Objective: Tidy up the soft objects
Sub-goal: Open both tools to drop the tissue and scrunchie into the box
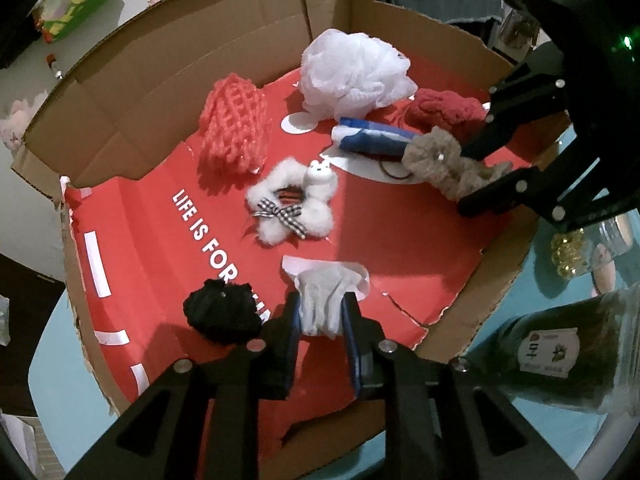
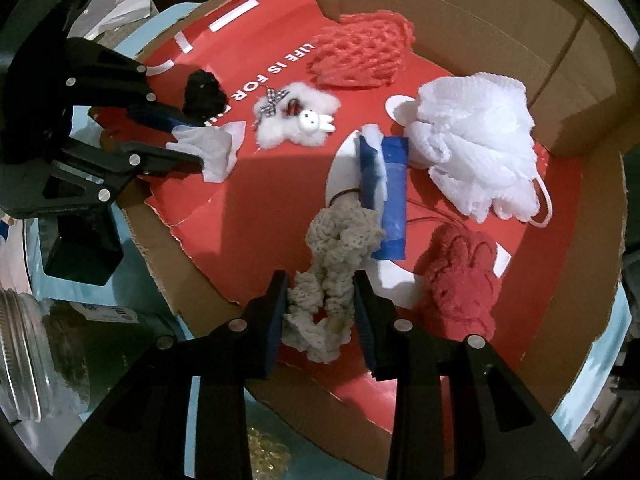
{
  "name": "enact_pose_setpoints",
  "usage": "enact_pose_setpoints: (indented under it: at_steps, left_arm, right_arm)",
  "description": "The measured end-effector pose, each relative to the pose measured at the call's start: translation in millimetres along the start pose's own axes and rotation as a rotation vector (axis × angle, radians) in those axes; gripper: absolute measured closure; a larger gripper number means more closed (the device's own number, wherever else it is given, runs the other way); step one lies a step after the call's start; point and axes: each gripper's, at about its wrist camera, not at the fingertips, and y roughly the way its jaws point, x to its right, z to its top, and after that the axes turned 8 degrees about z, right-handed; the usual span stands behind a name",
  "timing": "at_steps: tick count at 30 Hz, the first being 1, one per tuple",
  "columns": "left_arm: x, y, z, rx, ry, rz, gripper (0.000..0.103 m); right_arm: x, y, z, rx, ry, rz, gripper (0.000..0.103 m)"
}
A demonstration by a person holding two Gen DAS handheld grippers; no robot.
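In the left wrist view, the left gripper sits at lower centre, its jaws closed on a crumpled white cloth whose long axis runs up the frame, away from the camera, over the red floor of the flattened cardboard box. A black scrunchie lies just left of it. At the right edge, the right gripper pinches a beige scrunchie, stretched from right to left across the frame.

In the right wrist view that beige scrunchie hangs clamped between the jaws at lower centre, long axis running up toward a blue-and-white roll, which it touches. A white bath pouf fills the upper right, a red knitted piece lies lower right, a coral net sleeve sits top centre, and a fluffy white scrunchie with a rabbit charm lies centre left.
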Motion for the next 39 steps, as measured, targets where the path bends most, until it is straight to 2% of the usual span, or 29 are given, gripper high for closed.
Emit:
enact_pose_setpoints:
  at_steps: [5, 6, 7, 9, 13, 19, 23, 25, 28, 30, 32, 35, 38, 39]
  left_arm:
    - [-2.4, 2.2, -1.8, -0.005, -0.01, 0.0, 0.071]
    - [-2.5, 0.8, -2.8, -0.005, -0.011, -0.001, 0.071]
    - [-2.9, 0.8, -3.2, -0.006, -0.011, -0.001, 0.07]
    - [-3.3, 0.8, -3.8, -0.004, -0.01, 0.002, 0.067]
    - [-3.4, -1.2, -5.3, 0.003, -0.013, 0.006, 0.062]
    - [-6.9, -15.8, -4.6, 0.042, -0.045, 0.009, 0.048]
    - [-9.7, -44.6, -9.6, 0.105, -0.087, 0.019, 0.038]
    - [-8.4, -60.0, -13.7, 0.137, -0.107, 0.021, 0.035]
    - [-7.7, -87.5, -21.6, 0.198, -0.144, 0.027, 0.031]
    - [-3.5, -106.7, -28.7, 0.241, -0.171, 0.027, 0.025]
    - [2.0, -127.6, -37.2, 0.284, -0.202, 0.032, 0.021]
    - [12.6, -157.3, -52.1, 0.354, -0.233, 0.036, 0.018]
    - [23.6, -181.3, -64.4, 0.413, -0.268, 0.033, 0.005]
    - [27.3, -188.4, -68.6, 0.434, -0.28, 0.038, 0.005]
  right_arm:
    - [4.4, -3.4, -2.7, 0.003, 0.025, -0.002, 0.071]
    - [3.7, -3.8, -3.3, 0.002, 0.024, -0.005, 0.069]
    - [2.9, -3.8, -3.4, 0.001, 0.021, -0.01, 0.056]
    - [-0.9, -4.3, -2.9, 0.009, 0.011, -0.016, 0.046]
    - [-5.0, -6.0, -2.8, 0.017, 0.009, -0.016, 0.046]
    - [-9.3, -19.9, -4.1, 0.055, 0.036, -0.033, 0.046]
    - [-11.1, -45.1, -11.4, 0.118, 0.071, -0.054, 0.044]
    - [-15.8, -55.9, -16.5, 0.149, 0.092, -0.072, 0.037]
    - [-24.7, -78.8, -26.1, 0.207, 0.13, -0.096, 0.036]
    - [-28.3, -96.0, -40.8, 0.24, 0.148, -0.098, 0.035]
    - [-38.6, -115.0, -54.6, 0.292, 0.166, -0.124, 0.031]
    - [-52.8, -136.2, -72.0, 0.36, 0.184, -0.139, 0.029]
    - [-72.1, -155.2, -92.3, 0.416, 0.191, -0.151, 0.028]
    - [-81.0, -161.6, -100.1, 0.437, 0.186, -0.174, 0.026]
